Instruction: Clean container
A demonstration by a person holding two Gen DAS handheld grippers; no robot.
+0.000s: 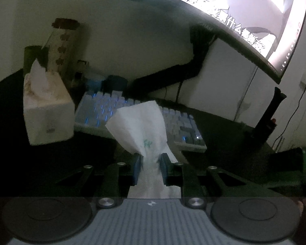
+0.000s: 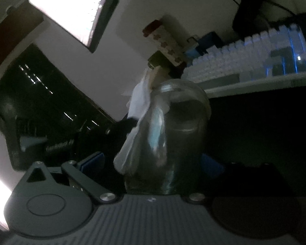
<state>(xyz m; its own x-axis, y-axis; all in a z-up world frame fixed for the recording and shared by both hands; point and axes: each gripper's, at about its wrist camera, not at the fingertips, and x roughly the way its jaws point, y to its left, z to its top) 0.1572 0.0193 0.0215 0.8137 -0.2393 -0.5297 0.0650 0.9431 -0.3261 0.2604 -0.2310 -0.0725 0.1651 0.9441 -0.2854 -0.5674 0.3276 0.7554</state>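
Glass, a clear round jar (image 2: 173, 134), is sitting clamped in the right claw (image 2: 153, 163) above the dark counter (image 2: 255, 132) while the left claw (image 1: 151, 163) is pinching a white paper tissue (image 1: 140, 126); the smooth jar may be slipping, or the thin tissue tearing, under wiping pressure.

A white tissue box (image 1: 48, 114) stands on the dark desk (image 1: 51, 163), just left of a backlit keyboard (image 1: 132, 114). A lit monitor (image 1: 244, 16) hangs above; a patterned tube (image 1: 62, 47) stands behind the box.
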